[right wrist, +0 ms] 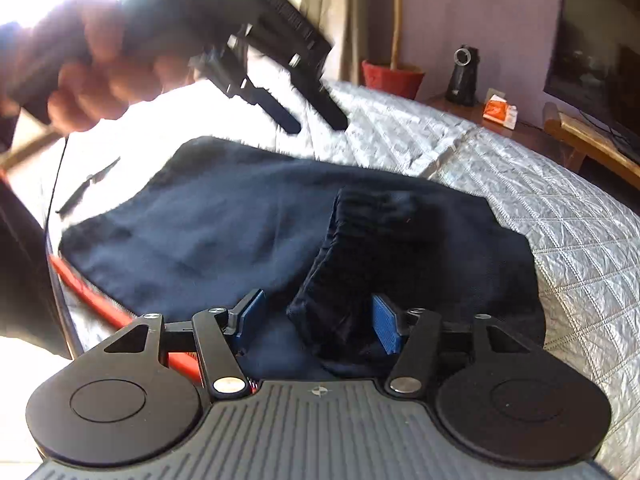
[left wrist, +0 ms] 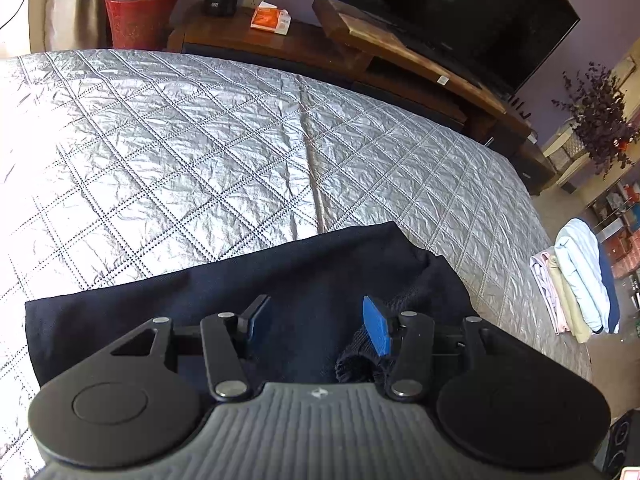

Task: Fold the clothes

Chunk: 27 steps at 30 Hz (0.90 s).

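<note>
Navy garment (right wrist: 224,216) lies under both parted, empty hand-held grippers, left (left wrist: 316,322) and right (right wrist: 318,320).

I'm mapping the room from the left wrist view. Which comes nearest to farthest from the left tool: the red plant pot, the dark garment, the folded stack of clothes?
1. Dark garment: directly under the left tool.
2. Folded stack of clothes: right edge of the bed.
3. Red plant pot: beyond the bed's far side, upper left.
</note>
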Available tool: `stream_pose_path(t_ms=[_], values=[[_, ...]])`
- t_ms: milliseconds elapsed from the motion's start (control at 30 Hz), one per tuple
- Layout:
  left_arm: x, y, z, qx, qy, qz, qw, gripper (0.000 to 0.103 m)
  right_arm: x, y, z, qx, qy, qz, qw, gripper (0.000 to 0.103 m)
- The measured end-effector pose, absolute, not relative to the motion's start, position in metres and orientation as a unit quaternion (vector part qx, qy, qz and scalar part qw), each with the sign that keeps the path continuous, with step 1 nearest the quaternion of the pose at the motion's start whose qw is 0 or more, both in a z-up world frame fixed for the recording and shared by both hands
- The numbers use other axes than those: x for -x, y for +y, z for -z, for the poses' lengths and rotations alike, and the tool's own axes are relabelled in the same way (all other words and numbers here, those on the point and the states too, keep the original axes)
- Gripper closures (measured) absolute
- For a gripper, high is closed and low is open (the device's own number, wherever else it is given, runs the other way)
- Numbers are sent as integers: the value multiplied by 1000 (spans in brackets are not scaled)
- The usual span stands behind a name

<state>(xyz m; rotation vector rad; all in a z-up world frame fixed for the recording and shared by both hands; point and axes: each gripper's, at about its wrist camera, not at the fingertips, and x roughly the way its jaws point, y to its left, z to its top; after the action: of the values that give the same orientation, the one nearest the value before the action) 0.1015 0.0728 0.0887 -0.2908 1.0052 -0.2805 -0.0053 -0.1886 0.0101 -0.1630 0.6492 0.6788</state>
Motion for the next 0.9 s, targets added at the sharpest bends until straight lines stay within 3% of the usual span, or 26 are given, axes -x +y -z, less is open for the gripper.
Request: stream_pose_path(t_ms=[100, 300, 400, 433, 533, 633, 733, 833, 900], values=[[-102, 74, -88, 138, 479, 128, 858, 57, -10, -200, -22, 24, 277, -279, 919, 33], [-102, 74, -87, 135, 481, 117, 858, 57, -57, -152, 18, 168, 364, -251, 881, 51], [-101, 81, -87, 139, 480, 107, 860, 56, -58, -146, 11, 160, 363, -251, 883, 50], [-101, 84, -87, 140, 481, 101, 859, 56, -57, -154, 3, 128, 360, -249, 890, 49], [-95, 92, -84, 146, 487, 91, 857, 56, -41, -186, -19, 72, 346, -223, 909, 33], [-79, 97, -79, 147, 495, 87, 852, 55, -14, -219, -40, 52, 339, -188, 921, 32], [-58, 102, -74, 169, 500, 79, 846, 55, 22, -265, -55, -39, 337, -152, 928, 24], [-36, 107, -69, 192, 503, 60, 841, 55, 56, -306, -58, -153, 337, -113, 922, 22], [-19, 108, -68, 200, 504, 51, 839, 55, 73, -317, -62, -172, 308, -94, 931, 23]])
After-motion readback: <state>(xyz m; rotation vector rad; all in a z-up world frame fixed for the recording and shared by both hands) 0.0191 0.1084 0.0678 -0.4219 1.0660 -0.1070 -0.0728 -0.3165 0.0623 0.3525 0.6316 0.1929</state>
